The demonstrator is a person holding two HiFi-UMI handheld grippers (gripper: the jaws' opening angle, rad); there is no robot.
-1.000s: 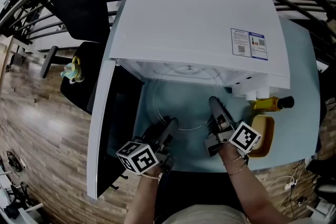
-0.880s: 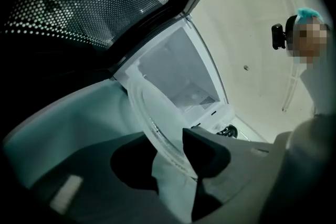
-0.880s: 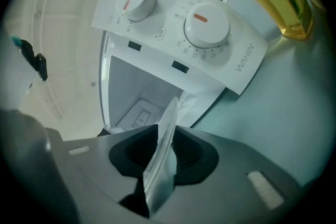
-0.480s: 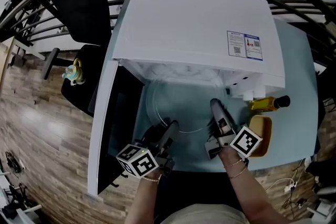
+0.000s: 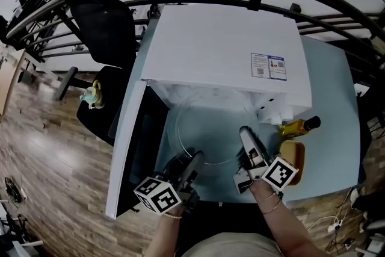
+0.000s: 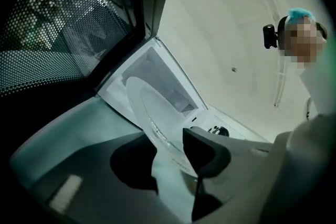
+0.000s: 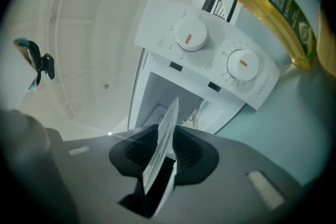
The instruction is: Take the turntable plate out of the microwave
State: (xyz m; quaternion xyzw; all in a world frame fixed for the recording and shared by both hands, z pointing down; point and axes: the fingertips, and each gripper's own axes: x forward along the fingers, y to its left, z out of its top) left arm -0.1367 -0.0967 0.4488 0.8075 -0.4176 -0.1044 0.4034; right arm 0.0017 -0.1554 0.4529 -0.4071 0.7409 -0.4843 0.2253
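Only the gripper views show left tongs point(image 6: 170, 152) and right tongs point(image 7: 164, 150) clamping the turntable plate point(image 7: 169, 119).

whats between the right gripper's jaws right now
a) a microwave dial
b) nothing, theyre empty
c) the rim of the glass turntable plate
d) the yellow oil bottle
c: the right gripper view shows the right gripper with both jaws pressed on the edge of the glass turntable plate, while the oil bottle lies apart beside the microwave.
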